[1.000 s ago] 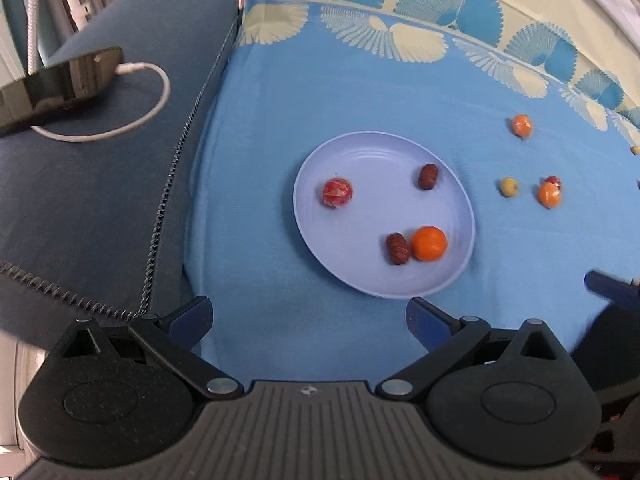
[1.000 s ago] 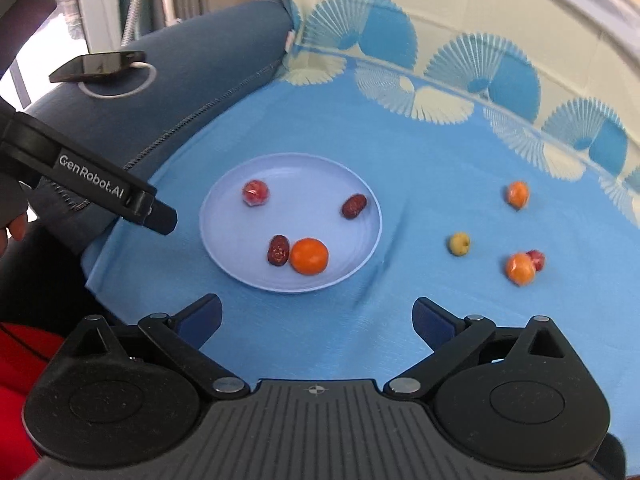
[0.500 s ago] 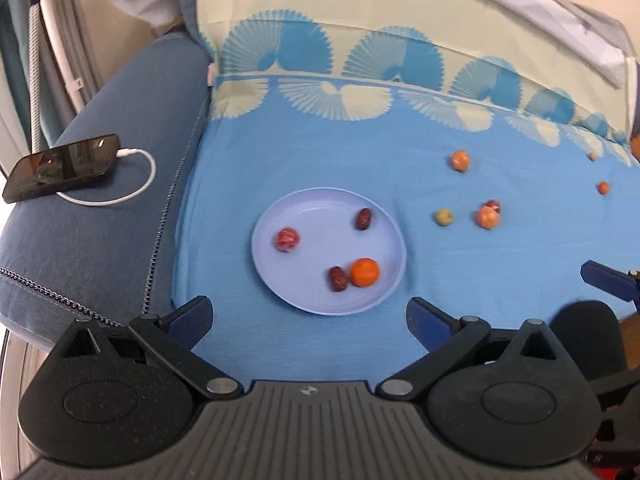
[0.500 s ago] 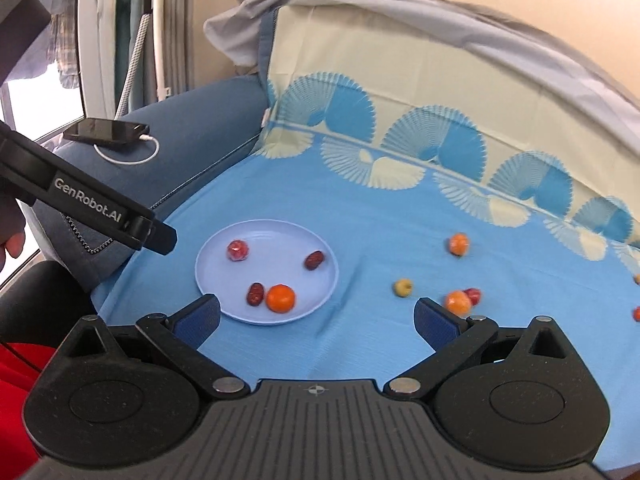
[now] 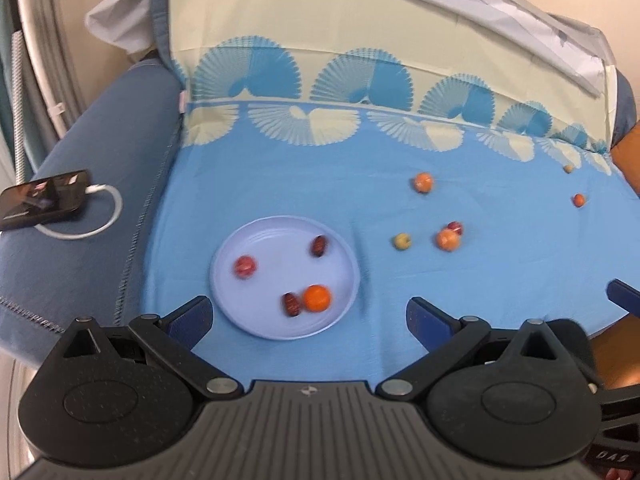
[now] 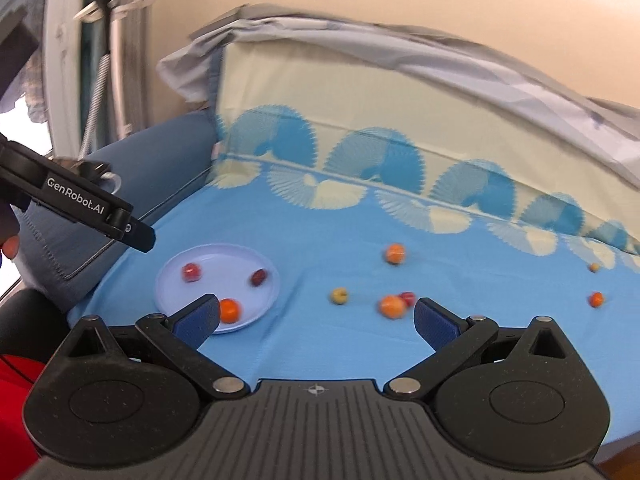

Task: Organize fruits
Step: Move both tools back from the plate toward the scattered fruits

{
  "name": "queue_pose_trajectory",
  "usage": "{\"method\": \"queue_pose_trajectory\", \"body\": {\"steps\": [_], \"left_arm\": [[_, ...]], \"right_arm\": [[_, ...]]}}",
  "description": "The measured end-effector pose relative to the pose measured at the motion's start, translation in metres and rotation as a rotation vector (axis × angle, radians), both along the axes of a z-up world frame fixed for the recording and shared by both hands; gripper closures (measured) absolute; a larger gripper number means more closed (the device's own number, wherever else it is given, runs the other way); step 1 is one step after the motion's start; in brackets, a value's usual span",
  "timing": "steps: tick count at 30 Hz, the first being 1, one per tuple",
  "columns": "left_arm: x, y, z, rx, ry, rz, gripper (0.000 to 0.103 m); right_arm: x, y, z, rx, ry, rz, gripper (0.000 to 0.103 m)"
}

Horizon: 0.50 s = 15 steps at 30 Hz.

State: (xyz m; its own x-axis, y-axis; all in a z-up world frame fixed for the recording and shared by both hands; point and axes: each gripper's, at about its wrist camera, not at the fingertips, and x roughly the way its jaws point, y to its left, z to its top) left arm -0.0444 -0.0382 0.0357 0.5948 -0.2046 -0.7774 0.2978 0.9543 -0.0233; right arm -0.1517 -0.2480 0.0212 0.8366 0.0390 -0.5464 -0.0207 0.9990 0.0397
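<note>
left gripper (image 5: 308, 314): jaws wide apart, empty
right gripper (image 6: 316, 316): jaws wide apart, empty
round pale-blue plastic plate (image 5: 240, 296): on blue cloth, holds four fruits
loose fruits: six right of plate, blurry, types unclear

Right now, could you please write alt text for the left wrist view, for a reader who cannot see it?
A light blue plate on a blue patterned sheet holds four small fruits, and six more lie scattered on the sheet to its right. The open left gripper frames the bottom. A phone with a white cable rests on the armrest at left.
</note>
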Motion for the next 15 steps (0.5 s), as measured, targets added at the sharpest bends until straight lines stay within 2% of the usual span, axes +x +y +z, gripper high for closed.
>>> {"method": "queue_pose_trajectory", "body": {"steps": [3,9,15], "left_arm": [[0.005,-0.018,0.004,-0.024,0.018,-0.021,0.000],[0.017,-0.058,0.012,-0.015,0.006,-0.067,0.000],[0.044,-0.091,0.010,-0.003,0.015,-0.074,0.000]], "right_arm": [[-0.006,-0.030,0.005,0.017,-0.018,-0.075,0.001],[-0.003,-0.105,0.017,0.065,-0.057,-0.235,0.001],[0.014,-0.170,0.031,0.040,-0.114,-0.345,0.001]]}}
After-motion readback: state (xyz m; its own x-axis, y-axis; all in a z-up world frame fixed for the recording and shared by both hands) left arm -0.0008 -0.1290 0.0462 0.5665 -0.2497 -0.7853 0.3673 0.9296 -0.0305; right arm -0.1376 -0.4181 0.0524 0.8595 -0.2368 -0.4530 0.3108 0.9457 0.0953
